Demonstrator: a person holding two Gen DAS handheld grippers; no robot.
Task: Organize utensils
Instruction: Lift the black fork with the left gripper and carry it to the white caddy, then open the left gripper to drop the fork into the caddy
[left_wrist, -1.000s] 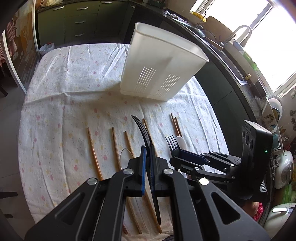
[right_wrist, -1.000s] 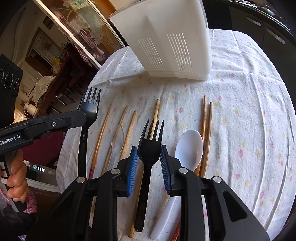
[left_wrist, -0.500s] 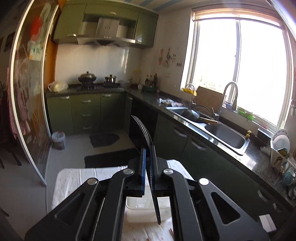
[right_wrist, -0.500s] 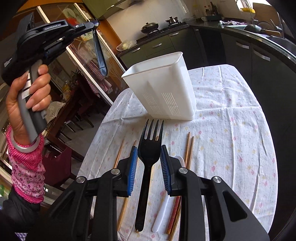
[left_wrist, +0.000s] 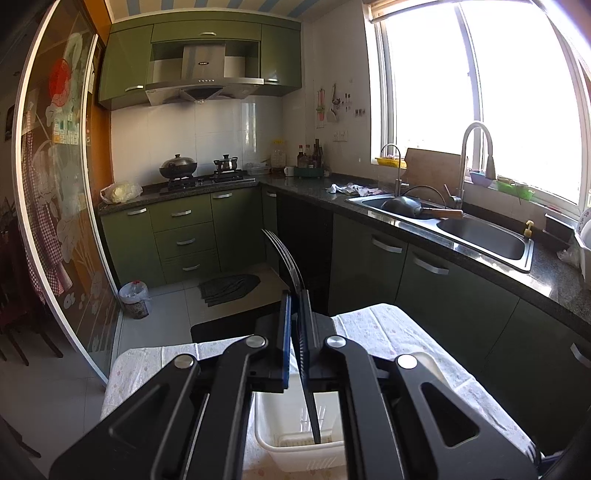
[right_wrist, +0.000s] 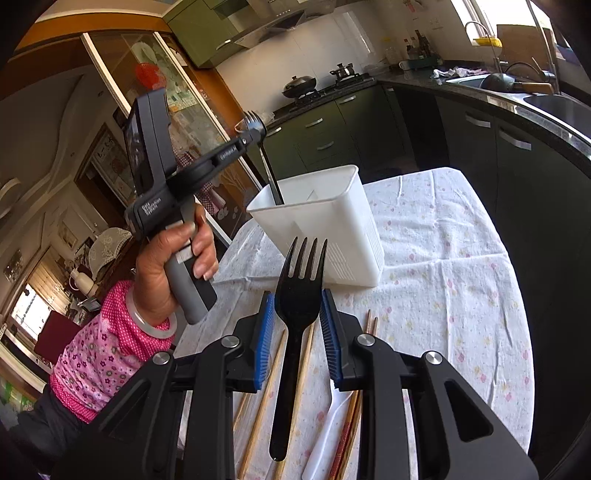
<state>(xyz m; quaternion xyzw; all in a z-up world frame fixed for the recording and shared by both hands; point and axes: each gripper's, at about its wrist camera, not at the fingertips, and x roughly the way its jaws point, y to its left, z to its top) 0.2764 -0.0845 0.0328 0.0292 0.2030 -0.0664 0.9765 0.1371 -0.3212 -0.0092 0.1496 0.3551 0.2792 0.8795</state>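
A black plastic fork (left_wrist: 295, 295) is clamped between the narrow blue pads of the left hand-held gripper (left_wrist: 294, 325), tines curving up and forward past the fingertips, handle slanting down below them with its tip inside the white utensil basket (left_wrist: 295, 446). The right wrist view shows this from the side: the left hand-held gripper (right_wrist: 255, 131) is held high in the person's left hand (right_wrist: 173, 258), and the fork's handle (right_wrist: 271, 177) dips into the open top of the basket (right_wrist: 343, 236) near its left wall. A divider shows inside the basket there, which the left wrist view does not reveal.

A second black fork (right_wrist: 297, 325) lies lengthwise between the pads of the right hand-held gripper (right_wrist: 297, 332), tines pointing forward toward the basket. The pads stand moderately apart on either side of the fork's head; whether they press on it cannot be told.

Only the right wrist view shows what lies below that gripper on the floral tablecloth of the table (right_wrist: 461, 295): wooden chopsticks (right_wrist: 266, 398), a reddish pair (right_wrist: 371, 325) to the right, and a white plastic spoon (right_wrist: 328, 432).

The left wrist view alone takes in the sink (left_wrist: 480, 236) to the right.
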